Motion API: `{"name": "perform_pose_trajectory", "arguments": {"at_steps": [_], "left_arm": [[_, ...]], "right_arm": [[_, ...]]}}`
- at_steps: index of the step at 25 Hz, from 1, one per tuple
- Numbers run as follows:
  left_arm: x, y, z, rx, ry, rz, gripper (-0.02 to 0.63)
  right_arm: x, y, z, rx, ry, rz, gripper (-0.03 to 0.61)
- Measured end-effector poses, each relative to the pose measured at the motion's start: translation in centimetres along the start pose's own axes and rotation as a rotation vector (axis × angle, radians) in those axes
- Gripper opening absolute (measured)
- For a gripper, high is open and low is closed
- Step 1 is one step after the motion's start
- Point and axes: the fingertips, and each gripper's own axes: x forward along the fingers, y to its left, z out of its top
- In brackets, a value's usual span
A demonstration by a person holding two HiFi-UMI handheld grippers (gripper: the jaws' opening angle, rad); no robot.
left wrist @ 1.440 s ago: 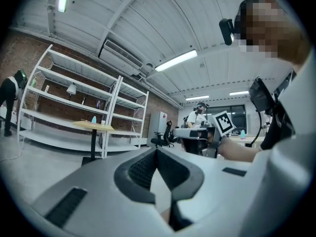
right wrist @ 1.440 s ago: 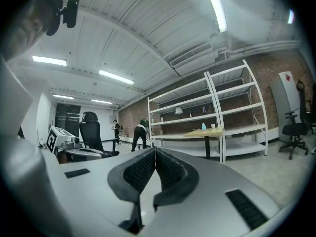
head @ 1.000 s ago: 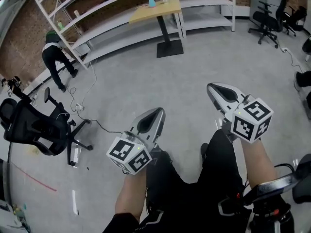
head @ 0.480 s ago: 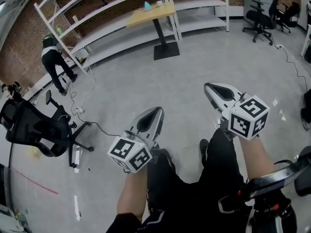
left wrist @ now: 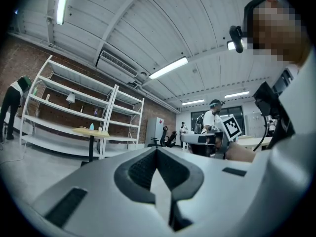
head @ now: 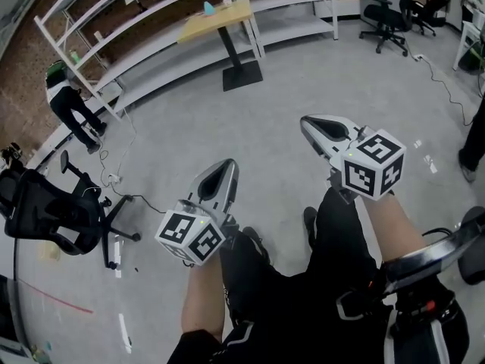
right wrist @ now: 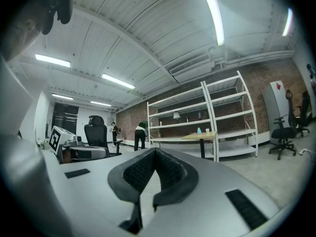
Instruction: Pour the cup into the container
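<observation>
Far ahead, a small wooden table (head: 216, 19) carries a pale blue container (head: 208, 7) and a small white cup (head: 226, 2). The table (left wrist: 91, 131), container (left wrist: 91, 126) and cup (left wrist: 99, 129) also show in the left gripper view, and the table (right wrist: 200, 136), container (right wrist: 199, 130) and cup (right wrist: 207, 130) in the right gripper view. Over the grey floor, my left gripper (head: 224, 167) and right gripper (head: 308, 124) point toward that table, well short of it. Both are shut with nothing between their jaws, as the left gripper (left wrist: 157, 150) and right gripper (right wrist: 155, 151) show in their own views.
White shelving (head: 144, 29) runs along the brick wall behind the table. A person (head: 68, 101) bends near its left end. A black office chair (head: 53, 211) and floor cables (head: 132, 199) lie to my left, more chairs (head: 386, 17) at the far right.
The table, shelving and chair have slid left in the head view. Both grippers shifted slightly left and stay shut.
</observation>
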Motion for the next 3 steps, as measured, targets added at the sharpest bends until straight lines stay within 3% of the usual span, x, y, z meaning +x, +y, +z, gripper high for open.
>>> {"name": "perform_pose_trajectory", "arguments": {"at_steps": [3], "left_arm": [[-0.52, 0.61, 0.2, 0.004, -0.001, 0.005, -0.002]], "right_arm": [[0.92, 0.81, 0.1, -0.008, -0.002, 0.011, 0.002]]}}
